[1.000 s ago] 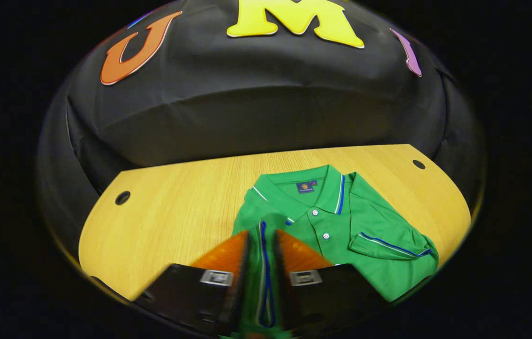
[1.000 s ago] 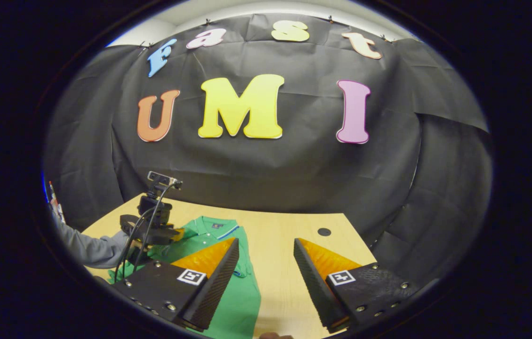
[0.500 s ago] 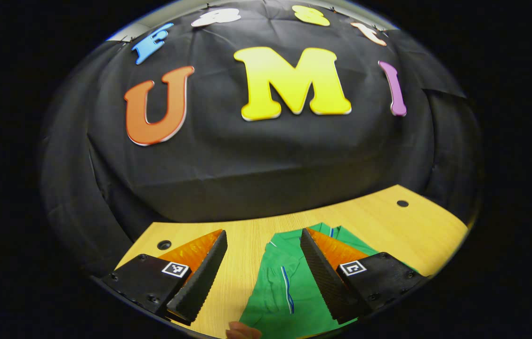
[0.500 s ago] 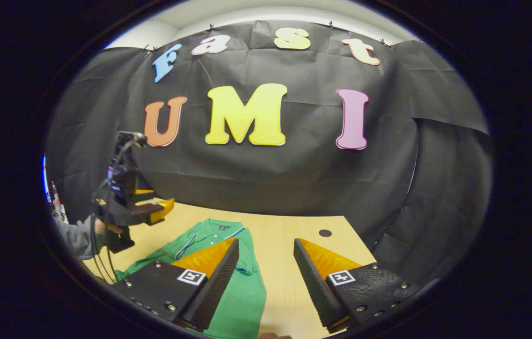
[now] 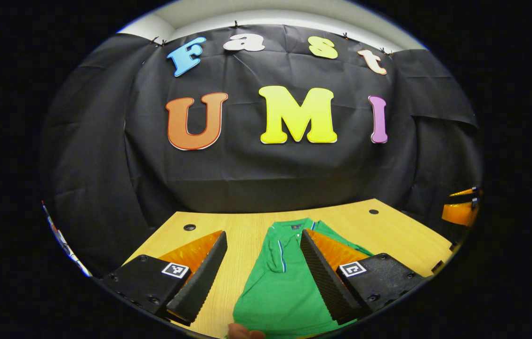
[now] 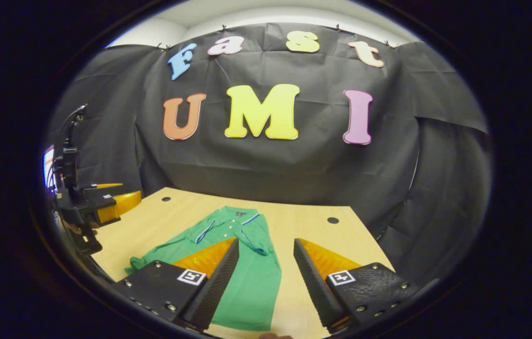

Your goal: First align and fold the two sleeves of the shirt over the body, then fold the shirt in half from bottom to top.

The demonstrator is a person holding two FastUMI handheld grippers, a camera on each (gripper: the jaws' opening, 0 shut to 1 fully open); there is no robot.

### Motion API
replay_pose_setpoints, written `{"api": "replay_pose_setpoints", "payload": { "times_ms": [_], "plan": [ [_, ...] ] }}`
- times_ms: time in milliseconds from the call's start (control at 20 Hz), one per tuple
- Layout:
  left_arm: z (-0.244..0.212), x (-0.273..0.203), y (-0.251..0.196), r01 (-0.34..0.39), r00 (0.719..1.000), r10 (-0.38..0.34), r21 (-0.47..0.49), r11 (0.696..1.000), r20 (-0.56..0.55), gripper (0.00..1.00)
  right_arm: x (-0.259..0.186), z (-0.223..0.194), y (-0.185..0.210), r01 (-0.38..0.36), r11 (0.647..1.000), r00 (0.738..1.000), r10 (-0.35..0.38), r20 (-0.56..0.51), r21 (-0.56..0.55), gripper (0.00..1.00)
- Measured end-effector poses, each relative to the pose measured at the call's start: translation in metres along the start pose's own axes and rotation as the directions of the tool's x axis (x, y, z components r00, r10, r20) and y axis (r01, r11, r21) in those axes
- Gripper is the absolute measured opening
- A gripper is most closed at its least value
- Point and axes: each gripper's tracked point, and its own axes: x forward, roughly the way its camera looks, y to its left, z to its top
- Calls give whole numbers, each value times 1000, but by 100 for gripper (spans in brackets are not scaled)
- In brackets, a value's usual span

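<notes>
You have one shirt (image 6: 247, 278), low in the middle of the right gripper view, with two sleeves. One table (image 6: 313, 226) sits under it, with two round holes (image 6: 333, 220) near its far edge. Two grippers count here: the left gripper (image 5: 261, 278) and the right gripper (image 6: 262, 282), each with two fingers at the bottom of its own view.

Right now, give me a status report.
Left gripper open, right gripper open, both above table. Shirt flat, both sleeves folded in. Nothing in the way.
</notes>
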Motion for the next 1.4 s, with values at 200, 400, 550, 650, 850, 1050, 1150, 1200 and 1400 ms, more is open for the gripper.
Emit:
{"api": "replay_pose_setpoints", "payload": {
  "times_ms": [200,400,550,650,850,1050,1150,1200,1400],
  "plan": [
    [-63,-39,-9,21,992,-19,18,1000,-128,100,-16,-44,12,-14,1000,997,14,-69,6,79],
    [-140,-66,-18,37,948,-38,-8,999,-317,100,-24,-108,20,-30,1000,981,29,-192,0,79],
    [-176,-70,-6,1,918,-12,-30,1000,-396,100,-22,-165,21,-32,999,946,38,-321,24,80],
    [-201,-67,1,-27,900,10,-33,999,-435,100,-23,-206,19,-19,999,905,34,-423,39,80],
    [-251,-67,17,-62,841,36,-29,998,-540,100,-18,-248,16,11,998,854,24,-520,65,80],
    [-264,-72,13,-34,838,18,-20,999,-545,100,-6,-269,18,5,998,816,32,-576,63,81],
    [-267,-72,14,-34,841,15,-26,999,-541,100,-7,-274,23,0,999,796,32,-605,53,82],
    [-267,-71,14,-43,836,13,-41,998,-549,100,-10,-276,25,9,998,788,27,-616,55,89],
    [-264,-60,14,-65,826,57,5,998,-561,12,-7,-271,39,19,982,799,98,-593,187,2]
  ]
}}
